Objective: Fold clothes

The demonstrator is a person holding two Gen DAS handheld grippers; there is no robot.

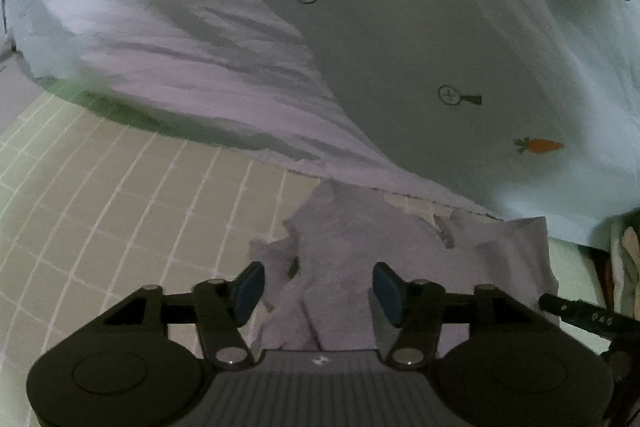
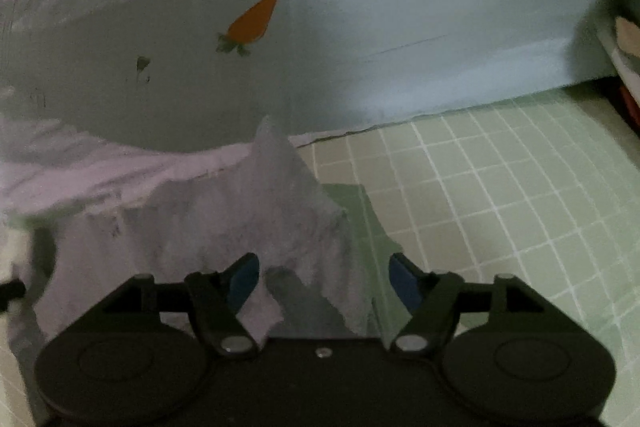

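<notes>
A pale blue T-shirt [image 1: 400, 39] with a small carrot print [image 1: 540, 145] and line drawings lies spread on the gridded surface; a lilac sleeve or inner fold [image 1: 352, 259] runs toward me. My left gripper [image 1: 318, 291] is open, its blue pads either side of a bunched lilac fold, not closed on it. In the right wrist view the same shirt [image 2: 400, 39] shows the carrot [image 2: 250, 23], and a peaked lilac fold [image 2: 276, 195] rises between the open fingers of my right gripper [image 2: 324, 283].
The shirt lies on a pale green gridded mat [image 1: 120, 207], also at the right of the right wrist view [image 2: 500, 195]. The other gripper's dark body [image 1: 580, 315] pokes in at the right. Stacked items [image 2: 628, 39] sit at the far right edge.
</notes>
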